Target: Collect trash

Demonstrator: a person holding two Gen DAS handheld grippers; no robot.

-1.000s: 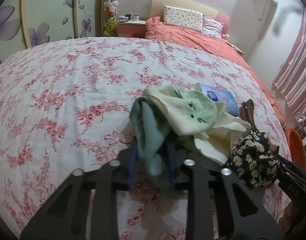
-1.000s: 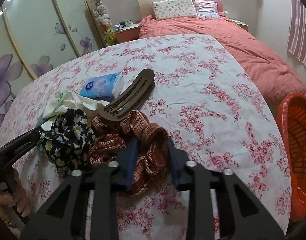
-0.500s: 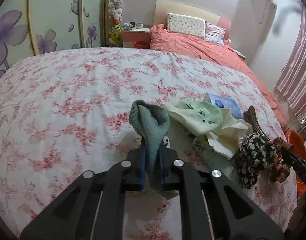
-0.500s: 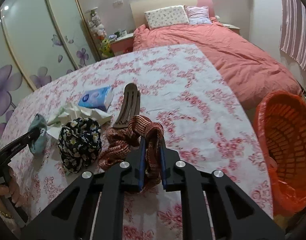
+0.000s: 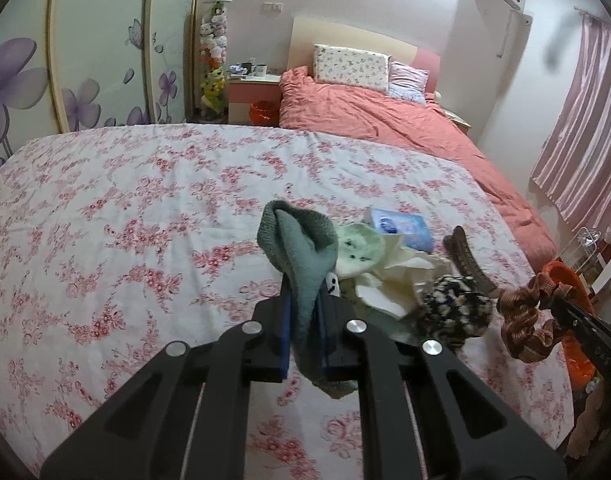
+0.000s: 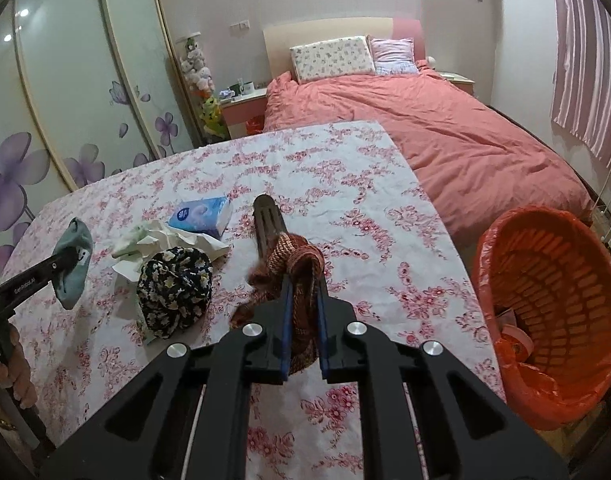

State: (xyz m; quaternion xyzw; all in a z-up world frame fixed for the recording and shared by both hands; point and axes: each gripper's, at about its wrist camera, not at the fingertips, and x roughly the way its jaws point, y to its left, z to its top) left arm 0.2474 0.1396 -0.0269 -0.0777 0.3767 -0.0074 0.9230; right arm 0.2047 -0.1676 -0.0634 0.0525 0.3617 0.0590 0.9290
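My left gripper [image 5: 304, 322] is shut on a grey-green sock [image 5: 301, 248] and holds it above the floral tablecloth [image 5: 125, 208]; the sock also shows in the right wrist view [image 6: 71, 264]. My right gripper [image 6: 304, 322] is shut on a brown striped scrunchie [image 6: 299, 268], lifted off the cloth; it also shows in the left wrist view [image 5: 525, 320]. On the cloth lie a black daisy-print scrunchie [image 6: 173, 292], crumpled tissues with a pale green sock [image 6: 153, 240], a blue tissue pack [image 6: 201, 214] and a brown hair clip [image 6: 265, 220].
An orange basket lined with an orange bag [image 6: 553, 312] stands to the right of the table, below its edge. A pink bed [image 6: 425, 128] lies beyond the table. A flower-print wardrobe [image 6: 65, 100] stands on the left.
Both grippers closed on their items and lifted them: the left raised the grey-green sock off the pile, the right raised the brown scrunchie. Both views pulled back and up.
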